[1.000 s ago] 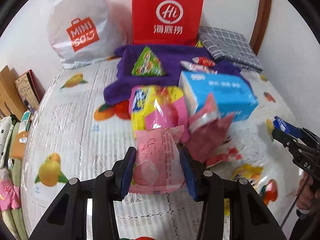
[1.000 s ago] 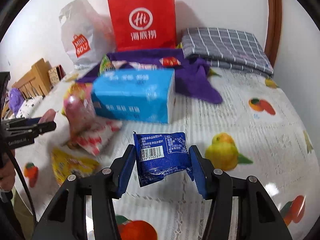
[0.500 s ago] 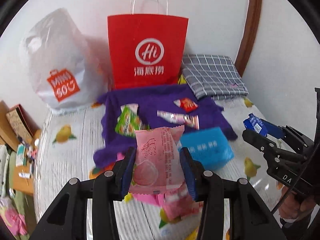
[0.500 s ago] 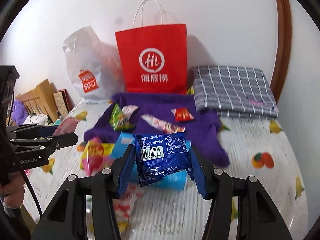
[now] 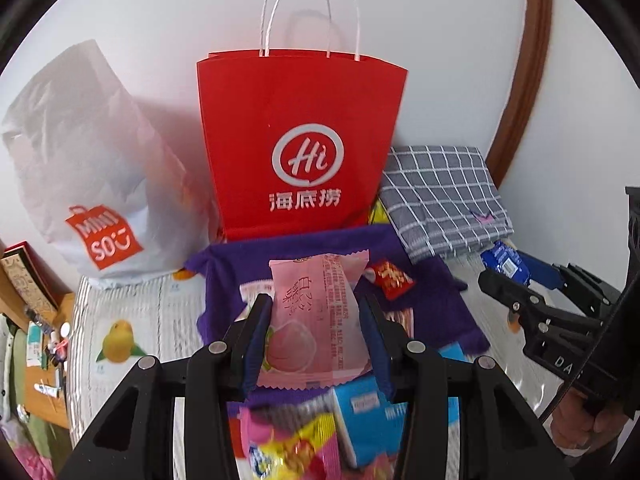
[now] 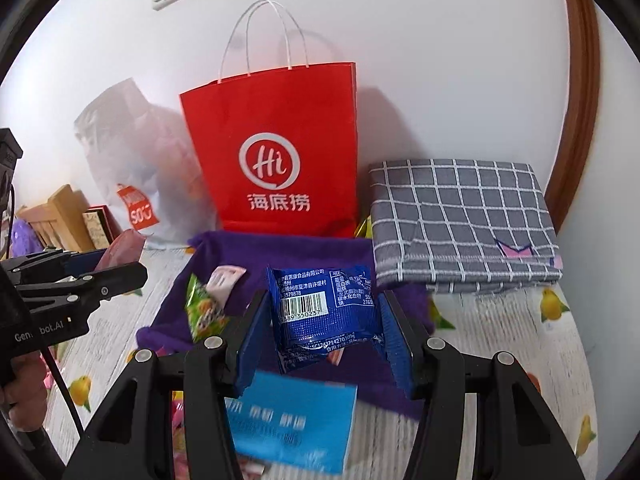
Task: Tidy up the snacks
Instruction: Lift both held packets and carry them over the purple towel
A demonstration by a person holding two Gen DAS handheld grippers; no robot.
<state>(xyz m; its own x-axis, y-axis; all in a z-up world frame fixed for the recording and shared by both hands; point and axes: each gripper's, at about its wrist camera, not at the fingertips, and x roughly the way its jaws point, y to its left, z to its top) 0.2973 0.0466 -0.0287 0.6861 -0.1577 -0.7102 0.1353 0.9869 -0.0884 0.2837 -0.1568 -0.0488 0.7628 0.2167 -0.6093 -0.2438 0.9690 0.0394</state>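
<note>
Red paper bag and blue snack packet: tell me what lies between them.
Right wrist view: the purple cloth spreads between the red paper bag and the blue snack packet.

left gripper is clamped on a pink peach snack packet; red paper bag stands at 12 o'clock behind a purple towel; white Miniso bag at 10; right gripper at 3, pinching a blue packet; blue tissue pack at 6.

Two hand-held grippers: left, right. Two bags: red bag, white bag. One tissue box, one purple cloth, one checked pillow.
</note>
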